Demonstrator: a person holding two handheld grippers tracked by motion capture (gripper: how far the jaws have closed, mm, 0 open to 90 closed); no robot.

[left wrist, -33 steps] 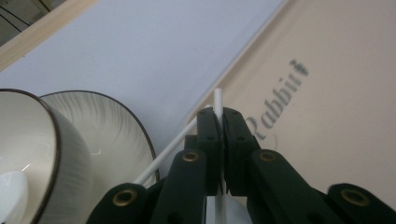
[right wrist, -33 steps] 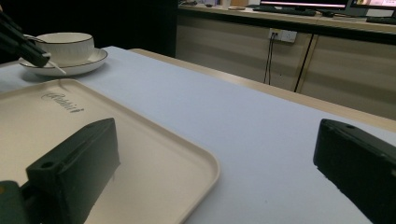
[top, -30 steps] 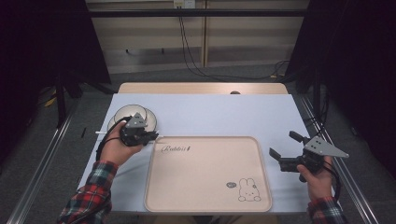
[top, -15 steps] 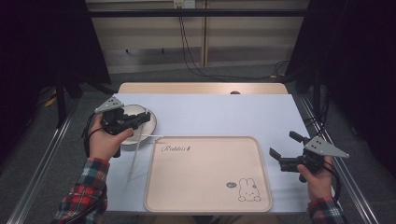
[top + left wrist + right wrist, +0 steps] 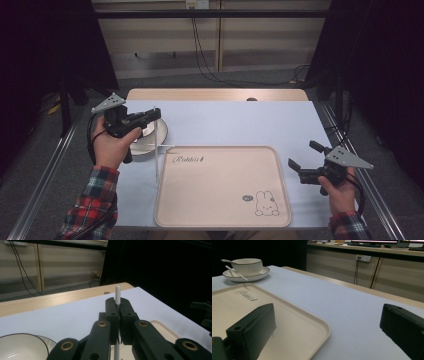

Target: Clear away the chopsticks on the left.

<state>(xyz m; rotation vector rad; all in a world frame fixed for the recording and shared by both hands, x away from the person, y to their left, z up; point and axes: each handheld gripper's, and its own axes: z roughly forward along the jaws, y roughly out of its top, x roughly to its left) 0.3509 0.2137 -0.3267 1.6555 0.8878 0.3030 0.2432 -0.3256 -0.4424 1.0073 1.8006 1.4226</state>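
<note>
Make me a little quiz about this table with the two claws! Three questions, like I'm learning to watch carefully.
1. True or false: the left claw is shut on a thin white stick that stands upright.
2. Which animal is drawn in a corner of the tray?
3. Fill in the missing word: the jaws of the right claw stand wide ____, with nothing between them.

Key
1. True.
2. A rabbit.
3. open
</note>
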